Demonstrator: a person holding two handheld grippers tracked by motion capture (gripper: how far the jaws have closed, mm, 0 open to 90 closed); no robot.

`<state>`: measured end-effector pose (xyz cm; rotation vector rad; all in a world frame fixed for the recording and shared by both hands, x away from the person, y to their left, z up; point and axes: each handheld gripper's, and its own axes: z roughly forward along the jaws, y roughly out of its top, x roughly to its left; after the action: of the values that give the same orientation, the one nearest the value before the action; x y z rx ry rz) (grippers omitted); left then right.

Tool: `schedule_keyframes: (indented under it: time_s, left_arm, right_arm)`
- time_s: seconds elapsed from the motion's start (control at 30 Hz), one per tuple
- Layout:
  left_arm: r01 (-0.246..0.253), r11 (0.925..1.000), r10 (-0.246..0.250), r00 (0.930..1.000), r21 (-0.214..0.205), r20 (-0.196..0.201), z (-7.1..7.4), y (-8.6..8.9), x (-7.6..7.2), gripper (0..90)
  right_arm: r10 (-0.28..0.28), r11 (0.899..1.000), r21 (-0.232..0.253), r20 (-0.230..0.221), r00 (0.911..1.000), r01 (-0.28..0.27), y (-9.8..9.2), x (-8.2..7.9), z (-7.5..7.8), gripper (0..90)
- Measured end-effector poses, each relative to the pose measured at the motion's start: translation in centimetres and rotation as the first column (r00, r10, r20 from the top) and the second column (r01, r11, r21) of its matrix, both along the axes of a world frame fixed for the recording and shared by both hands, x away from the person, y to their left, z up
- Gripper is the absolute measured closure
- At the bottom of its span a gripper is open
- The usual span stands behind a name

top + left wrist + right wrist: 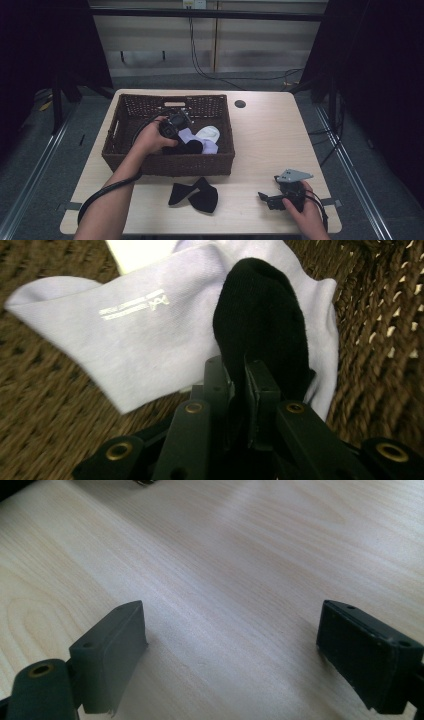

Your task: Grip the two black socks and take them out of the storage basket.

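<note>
High view: we are taking the wicker basket (125, 145) as our landmark. We are reaching the left gripper (176, 124) down inside it, over the socks heaped toward its right half: a black sock (190, 147), a lilac sock (209, 146) and a white sock (207, 132). Just in front of the basket, on the table (265, 135), a second black sock (196, 195) is lying flat, likely the mate, so we are judging the work as pulling socks out of the basket to pair them. We are keeping the right gripper (272, 200) parked on the table, well right of the basket and in front of it, out of the way while the left does the picking.

Left gripper view: we are pinching the black sock (260, 325) between the jaws, which are standing narrow with only a fold of fabric between the pads. The sock is draping over the lilac sock (150, 340) on the basket floor (45, 420), and the grip is sitting near one end, probably so the sock is peeling off the pile without dragging the lilac one. Small pale printed lettering (134, 307) is showing on the lilac sock, with a logo mark at one end, upside down to us and too fine to read. A corner of the white sock (140, 252) is poking in at the top.

Right gripper view: we are holding the jaws wide apart, nothing between them, just above bare table wood (225, 570).
</note>
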<state>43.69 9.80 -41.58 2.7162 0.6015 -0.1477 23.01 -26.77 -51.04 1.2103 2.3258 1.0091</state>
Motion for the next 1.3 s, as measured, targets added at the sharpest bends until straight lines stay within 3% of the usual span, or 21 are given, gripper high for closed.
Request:
schedule_keyframes:
  time_s: [0.57,1.0,1.3]
  left_arm:
    - [-0.013,0.9999,0.013,0.9998,0.008,0.018,5.1,1.3,0.0,81.9]
    - [-0.006,0.9997,0.006,0.9999,0.025,0.011,7.8,1.3,-0.1,81.9]
    - [0.006,0.9996,-0.006,0.9999,0.028,0.011,11.3,1.2,-0.2,81.9]
  right_arm:
    - [0.002,1.000,-0.001,0.004,1.0000,-0.002,0.0,0.0,0.0,11.9]
    - [0.001,1.000,-0.002,0.001,1.0000,-0.001,0.0,0.0,0.0,11.9]
    - [0.001,1.000,-0.002,0.002,1.0000,-0.001,0.0,0.0,0.0,12.0]
